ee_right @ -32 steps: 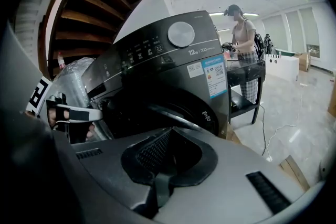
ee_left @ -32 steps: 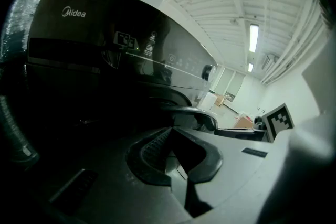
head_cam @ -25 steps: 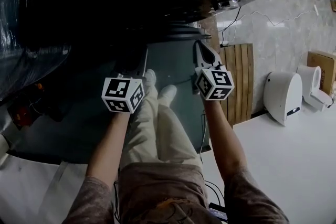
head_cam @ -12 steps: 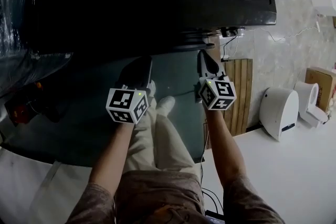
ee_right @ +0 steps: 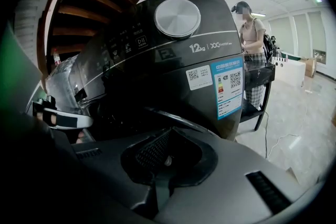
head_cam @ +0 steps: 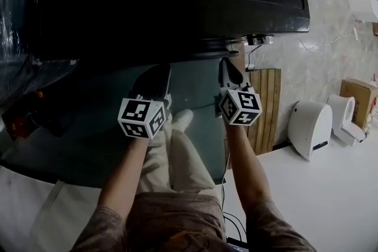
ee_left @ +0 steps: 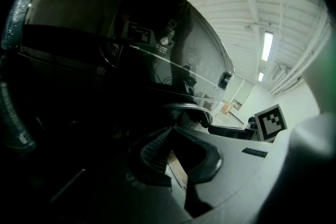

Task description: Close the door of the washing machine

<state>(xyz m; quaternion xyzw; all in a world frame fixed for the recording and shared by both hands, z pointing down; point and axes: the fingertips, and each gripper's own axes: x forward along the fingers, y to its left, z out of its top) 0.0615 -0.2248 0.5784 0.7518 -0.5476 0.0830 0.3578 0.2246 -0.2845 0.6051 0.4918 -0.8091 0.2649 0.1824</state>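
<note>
**Washing machine** (ee_right: 173,60). A dark front-loader that fills the upper half of the head view. The right gripper view looks up at it from low down, showing a round knob (ee_right: 177,17) and paper labels (ee_right: 229,86) on its front.

**Door** (ee_right: 181,118). It shows as a pale curved rim at the centre of the right gripper view, just beyond the fingertips. It seems to stand out from the machine's front, so it is judged not yet shut. The latch itself cannot be made out in the dark.

**Left gripper** (ee_left: 171,131). Held at centre-left of the head view, aimed at the machine's front. Its fingers (ee_left: 152,149) are pressed together at the tips with nothing between them.

**Right gripper** (ee_right: 171,132). Held at centre-right of the head view, level with the left one. Its fingers (ee_right: 149,152) likewise meet at the tips and carry nothing. Whether they touch the rim cannot be told.

**Reason for the pose (judged).** A door is closed by pushing, not grasping. Closed tips give a firm, blunt end to press on the rim, and holding both grippers low points them at the door.

**Surroundings.** Wooden slats (head_cam: 264,103) and a white appliance (head_cam: 307,127) lie on the floor at the right of the head view. A person (ee_right: 252,44) stands beyond the machine.
</note>
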